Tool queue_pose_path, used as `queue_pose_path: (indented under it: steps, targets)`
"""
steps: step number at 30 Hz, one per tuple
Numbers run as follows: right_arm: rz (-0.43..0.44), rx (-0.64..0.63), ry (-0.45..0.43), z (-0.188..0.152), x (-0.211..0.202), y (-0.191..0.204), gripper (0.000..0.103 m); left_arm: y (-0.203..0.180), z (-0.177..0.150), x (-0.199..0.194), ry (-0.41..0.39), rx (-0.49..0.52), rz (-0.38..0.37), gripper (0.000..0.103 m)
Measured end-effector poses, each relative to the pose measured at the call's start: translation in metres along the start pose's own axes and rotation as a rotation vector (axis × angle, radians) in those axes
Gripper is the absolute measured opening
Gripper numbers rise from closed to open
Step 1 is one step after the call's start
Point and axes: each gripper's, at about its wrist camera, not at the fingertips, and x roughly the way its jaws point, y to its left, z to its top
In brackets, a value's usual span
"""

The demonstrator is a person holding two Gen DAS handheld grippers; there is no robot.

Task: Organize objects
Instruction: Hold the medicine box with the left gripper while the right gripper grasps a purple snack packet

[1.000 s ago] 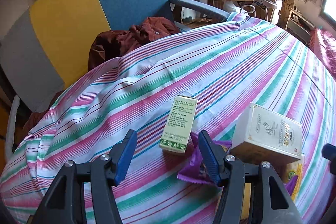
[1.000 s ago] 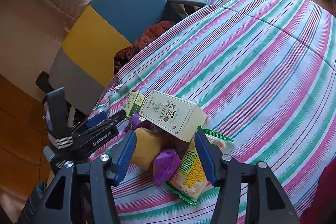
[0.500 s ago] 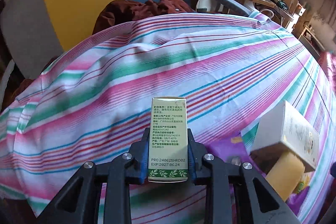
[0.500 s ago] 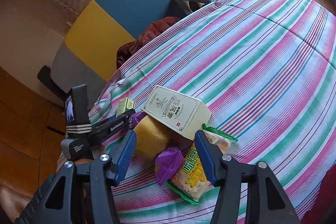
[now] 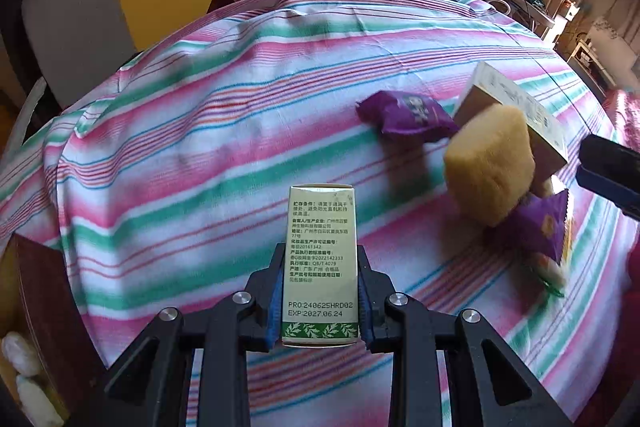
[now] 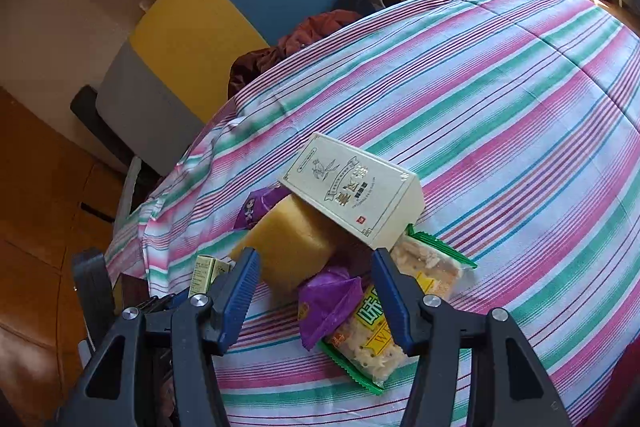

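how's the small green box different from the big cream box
The small green box is slim and clamped in the left gripper; the big cream box is free, tilted, propped on the yellow sponge. The green box bears plain text, the cream box an ornate emblem. Both are cardboard cartons.

The left gripper [image 5: 320, 301] is matt black plastic with ribbed blue pads and shiny metal screws. Between its pads sits a small green box [image 5: 320, 267] of smooth card with a soft shine. Under it lies a striped tablecloth [image 5: 200, 147], soft woven cloth with creases. Ahead and to the right is a yellow sponge [image 5: 490, 167], rough and full of tiny holes. Beside it a purple snack packet [image 5: 408, 117] is shiny, crinkly plastic. The cream box [image 6: 352, 189] resting on the sponge is smooth card with glossy gold print. Between the right gripper's [image 6: 316, 297] fingers, a cracker packet [image 6: 376, 331] is clear glossy plastic. Far ahead, the chair [image 6: 224, 11] is matt cloth.
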Motion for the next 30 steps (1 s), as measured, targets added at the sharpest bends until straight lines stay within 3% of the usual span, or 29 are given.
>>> queue_pose_path:
  steps: [4, 8, 11, 30]
  targets:
    - [-0.052, -0.087, 0.025, -0.001, 0.014, 0.012, 0.058, -0.003, -0.024, -0.013, 0.000, -0.007, -0.022, 0.030]
    - [-0.091, -0.171, 0.127, -0.010, 0.034, 0.021, 0.059, -0.004, -0.045, -0.023, -0.004, -0.018, -0.046, 0.030]
    - [0.010, -0.166, 0.263, -0.022, 0.047, 0.025, 0.059, -0.002, -0.060, -0.031, -0.007, -0.031, -0.062, 0.030]
    - [-0.112, -0.284, 0.256, -0.035, 0.058, 0.042, 0.058, 0.002, -0.092, -0.045, -0.079, -0.038, -0.091, 0.030]
